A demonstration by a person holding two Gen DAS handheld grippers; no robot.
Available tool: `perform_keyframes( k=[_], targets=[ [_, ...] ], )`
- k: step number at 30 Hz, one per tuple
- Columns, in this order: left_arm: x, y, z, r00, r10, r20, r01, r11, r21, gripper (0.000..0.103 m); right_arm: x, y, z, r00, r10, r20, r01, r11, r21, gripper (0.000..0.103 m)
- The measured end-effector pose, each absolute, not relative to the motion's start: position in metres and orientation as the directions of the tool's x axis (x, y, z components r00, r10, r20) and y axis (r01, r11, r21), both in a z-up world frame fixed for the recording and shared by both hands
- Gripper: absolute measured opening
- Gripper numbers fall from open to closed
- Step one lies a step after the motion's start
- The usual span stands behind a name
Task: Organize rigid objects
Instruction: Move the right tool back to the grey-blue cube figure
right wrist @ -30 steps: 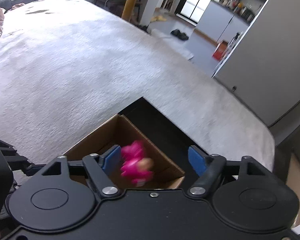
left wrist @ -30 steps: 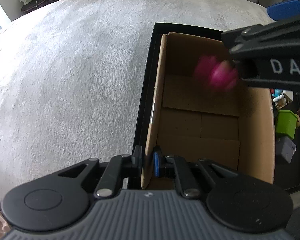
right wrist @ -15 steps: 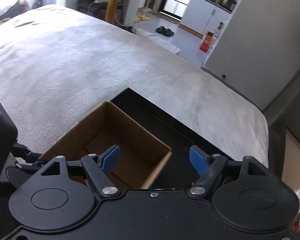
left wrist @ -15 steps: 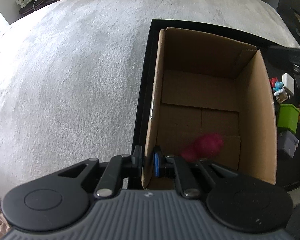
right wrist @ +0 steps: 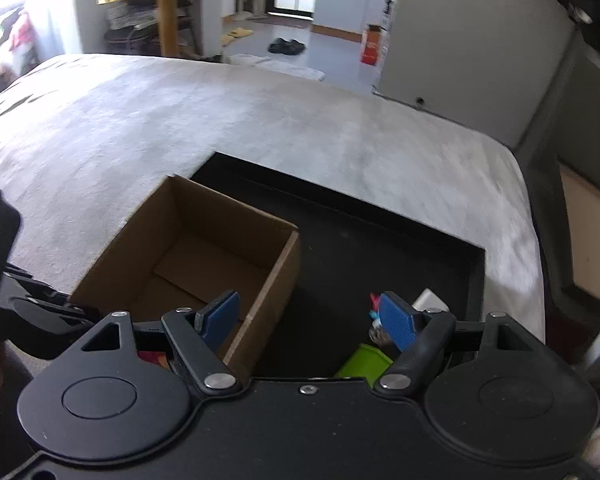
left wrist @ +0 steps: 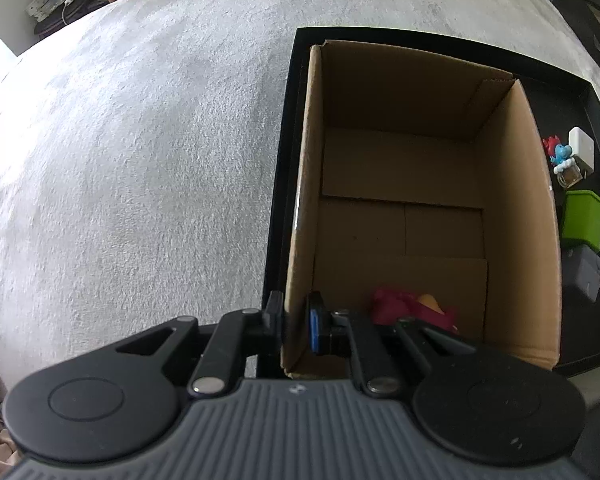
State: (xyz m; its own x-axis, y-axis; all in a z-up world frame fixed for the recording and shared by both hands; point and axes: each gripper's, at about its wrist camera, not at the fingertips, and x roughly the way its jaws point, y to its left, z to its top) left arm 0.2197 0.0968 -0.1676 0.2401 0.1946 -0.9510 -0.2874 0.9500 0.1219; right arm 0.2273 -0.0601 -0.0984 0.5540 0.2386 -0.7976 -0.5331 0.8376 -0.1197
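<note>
A brown cardboard box (left wrist: 516, 216) stands in a black tray (left wrist: 284, 184) on a pale grey carpet. My left gripper (left wrist: 296, 324) is shut on the box's near left wall. A pink toy (left wrist: 404, 308) lies on the box floor at the near end, partly hidden by my fingers. In the right wrist view my right gripper (right wrist: 308, 316) hovers over the box's right wall (right wrist: 276, 280) and the tray (right wrist: 380, 240); its jaws are opening with nothing between them. Right of the box sit a green block (left wrist: 584, 220), a grey block (left wrist: 584, 276), a blue-and-red figure (left wrist: 560, 154) and a white cube (left wrist: 582, 144).
The carpet (left wrist: 140, 160) spreads wide to the left and beyond the tray. A yellow-topped table (right wrist: 164, 8), shoes (right wrist: 286, 45) and a grey cabinet (right wrist: 460, 40) stand at the far end of the room. The tray's far right part (right wrist: 400, 248) is bare black.
The pink toy left the right gripper, fell into the box and now lies on its floor. The right gripper moved right, out of the left wrist view. The left gripper stayed on the box wall.
</note>
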Motion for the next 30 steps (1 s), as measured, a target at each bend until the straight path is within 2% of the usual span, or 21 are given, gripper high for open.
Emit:
perform_keyframes(
  k=[2, 7, 30],
  targets=[
    [0.22, 0.097, -0.168, 0.241, 0.196, -0.95, -0.292, 0.948, 0.122, 0.012, 0.228, -0.069, -0.102, 0.553, 0.225, -0.802, -0.508, 0.854, -0.111, 0.083],
    [0.221, 0.095, -0.168, 0.235, 0.207, -0.95, -0.285, 0.949, 0.137, 0.012, 0.228, -0.092, -0.114, 0.544, 0.211, -0.812, -0.452, 0.889, -0.072, 0.084],
    [0.23, 0.094, -0.181, 0.181, 0.237, -0.955, -0.275, 0.944, 0.182, 0.014, 0.213, -0.122, -0.199, 0.451, 0.179, -0.874, -0.307, 0.951, 0.037, 0.083]
  ],
)
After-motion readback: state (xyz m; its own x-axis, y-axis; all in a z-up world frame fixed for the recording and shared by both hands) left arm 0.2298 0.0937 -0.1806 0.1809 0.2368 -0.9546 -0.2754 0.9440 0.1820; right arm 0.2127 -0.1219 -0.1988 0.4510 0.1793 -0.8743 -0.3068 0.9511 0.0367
